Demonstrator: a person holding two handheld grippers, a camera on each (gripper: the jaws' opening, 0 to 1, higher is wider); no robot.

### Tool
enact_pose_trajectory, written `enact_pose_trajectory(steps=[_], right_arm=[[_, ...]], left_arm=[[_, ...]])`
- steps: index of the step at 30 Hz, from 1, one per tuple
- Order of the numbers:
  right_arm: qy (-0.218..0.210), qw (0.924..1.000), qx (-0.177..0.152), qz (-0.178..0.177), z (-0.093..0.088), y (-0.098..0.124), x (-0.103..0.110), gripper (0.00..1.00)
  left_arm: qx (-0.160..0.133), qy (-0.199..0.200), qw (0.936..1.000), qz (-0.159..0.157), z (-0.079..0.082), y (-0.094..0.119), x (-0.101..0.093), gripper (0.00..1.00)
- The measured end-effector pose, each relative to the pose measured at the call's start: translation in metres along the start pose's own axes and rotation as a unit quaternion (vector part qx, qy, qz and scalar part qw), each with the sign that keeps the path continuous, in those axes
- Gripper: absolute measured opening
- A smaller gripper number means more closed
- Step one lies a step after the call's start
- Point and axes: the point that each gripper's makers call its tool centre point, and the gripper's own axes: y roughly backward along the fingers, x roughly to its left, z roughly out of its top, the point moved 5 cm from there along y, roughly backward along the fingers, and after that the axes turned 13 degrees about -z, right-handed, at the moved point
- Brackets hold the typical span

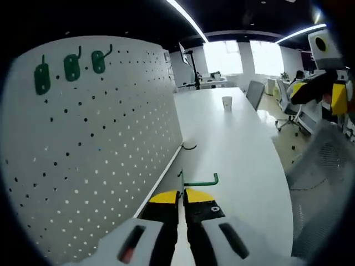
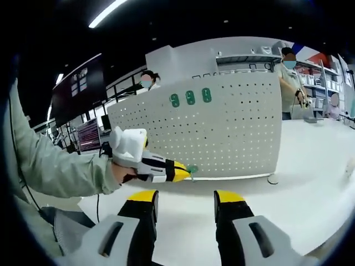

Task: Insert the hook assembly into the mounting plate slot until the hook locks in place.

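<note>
The left claw (image 1: pixel 181 195), with yellow-tipped black jaws pressed together, pinches the near end of a green metal hook with a bent tip (image 1: pixel 201 181). The hook's shank runs sideways across the view just above the jaw tips and turns up at its far end. In the right gripper view the same claw (image 2: pixel 186 173) comes in from the left with a sleeved arm behind it, the green hook (image 2: pixel 192 168) at its tip close to the lower part of the white perforated mounting plate (image 2: pixel 222 130). Whether the hook touches the plate cannot be told.

The white pegboard plate (image 1: pixel 94 149) stands upright on the white tabletop (image 1: pixel 233 149). Near its top edge hang three green hooks with flat backs (image 1: pixel 69 67), already seated in a row, which suggests the held one is meant for a hole in the same face. A spare dark hook (image 1: pixel 189 146) lies on the tabletop beside the plate's foot, and a white paper cup (image 1: pixel 227 103) stands well apart, farther back.

The right claw (image 2: pixel 186 202) holds nothing, its jaws standing wide apart low over the tabletop and set back from the plate. That position probably keeps the plate and the hook in sight while the other hand works.

The insertion looks not yet done: the hook is held low, near the plate's base.
</note>
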Motion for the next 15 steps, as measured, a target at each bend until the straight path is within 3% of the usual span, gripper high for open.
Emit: enact_pose_trajectory(steps=[7, 15], right_arm=[[0.012, 0.9995, -0.006, 0.028, 0.007, -0.006, 0.011, 0.39], [0.021, 0.9981, -0.015, 0.056, 0.017, -0.008, 0.024, 0.39]], left_arm=[[-0.027, 0.014, 0.9993, 0.023, 0.006, 0.027, -0.011, 0.03], [-0.089, 0.043, 0.9927, 0.069, 0.020, 0.062, -0.021, 0.03]])
